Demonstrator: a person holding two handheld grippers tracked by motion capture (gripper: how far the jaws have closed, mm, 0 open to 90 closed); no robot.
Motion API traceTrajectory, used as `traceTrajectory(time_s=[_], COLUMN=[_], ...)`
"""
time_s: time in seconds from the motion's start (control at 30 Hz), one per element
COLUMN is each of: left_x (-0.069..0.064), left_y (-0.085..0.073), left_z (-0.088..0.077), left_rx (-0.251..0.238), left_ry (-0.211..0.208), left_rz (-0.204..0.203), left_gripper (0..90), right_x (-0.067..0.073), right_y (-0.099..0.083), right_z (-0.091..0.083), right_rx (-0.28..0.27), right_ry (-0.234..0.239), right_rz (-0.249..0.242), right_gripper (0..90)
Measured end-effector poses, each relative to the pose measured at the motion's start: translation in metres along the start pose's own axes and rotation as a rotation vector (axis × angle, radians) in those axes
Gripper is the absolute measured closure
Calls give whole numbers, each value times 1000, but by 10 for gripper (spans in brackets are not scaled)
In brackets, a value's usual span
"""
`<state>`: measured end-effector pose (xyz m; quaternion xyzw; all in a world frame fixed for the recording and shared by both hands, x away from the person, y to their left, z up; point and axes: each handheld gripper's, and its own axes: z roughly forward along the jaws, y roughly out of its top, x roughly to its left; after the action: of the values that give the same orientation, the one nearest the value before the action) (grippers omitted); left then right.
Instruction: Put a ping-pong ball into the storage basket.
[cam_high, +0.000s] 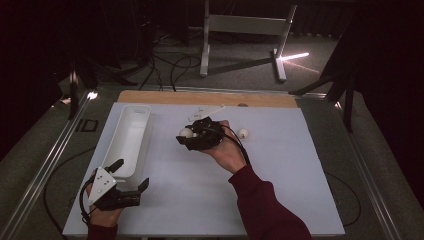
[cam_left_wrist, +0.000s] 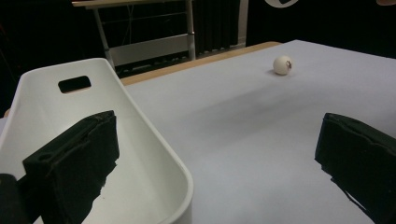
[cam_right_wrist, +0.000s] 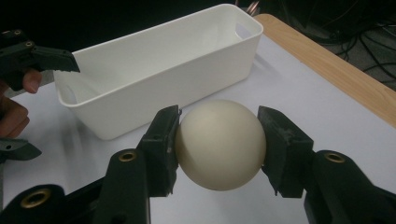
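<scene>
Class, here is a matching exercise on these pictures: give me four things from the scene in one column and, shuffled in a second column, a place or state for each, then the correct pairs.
Things:
1. held ball
2. loose ball
3. white bin
4. left gripper

Places or states:
A. jaws wide open at the bin's near end
B. lying alone on the white table
C. clamped in the right gripper
D. long, empty where its inside shows, at the table's left

Pairs: 1-C, 2-B, 3-D, 4-A
</scene>
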<state>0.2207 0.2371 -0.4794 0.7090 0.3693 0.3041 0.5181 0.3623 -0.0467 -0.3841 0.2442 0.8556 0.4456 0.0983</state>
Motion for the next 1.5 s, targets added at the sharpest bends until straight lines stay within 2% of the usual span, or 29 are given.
traceTrajectory(time_s=[0.83, 1.2, 1.5], left_x=[1, 1, 1], left_y=[0, 0, 0], left_z=[-1, 0, -1], left_rx=[-2, -2, -2], left_ry=[-1, 0, -1], left_rz=[-1, -1, 0], left_gripper=[2, 2, 2], right_x=[9, 10, 12], right_y=[12, 16, 20], right_z=[20, 27, 32], right_rx=[12, 8, 7], right_ry=[1, 11, 7], right_rz=[-20, -1, -7], right_gripper=[501, 501, 501])
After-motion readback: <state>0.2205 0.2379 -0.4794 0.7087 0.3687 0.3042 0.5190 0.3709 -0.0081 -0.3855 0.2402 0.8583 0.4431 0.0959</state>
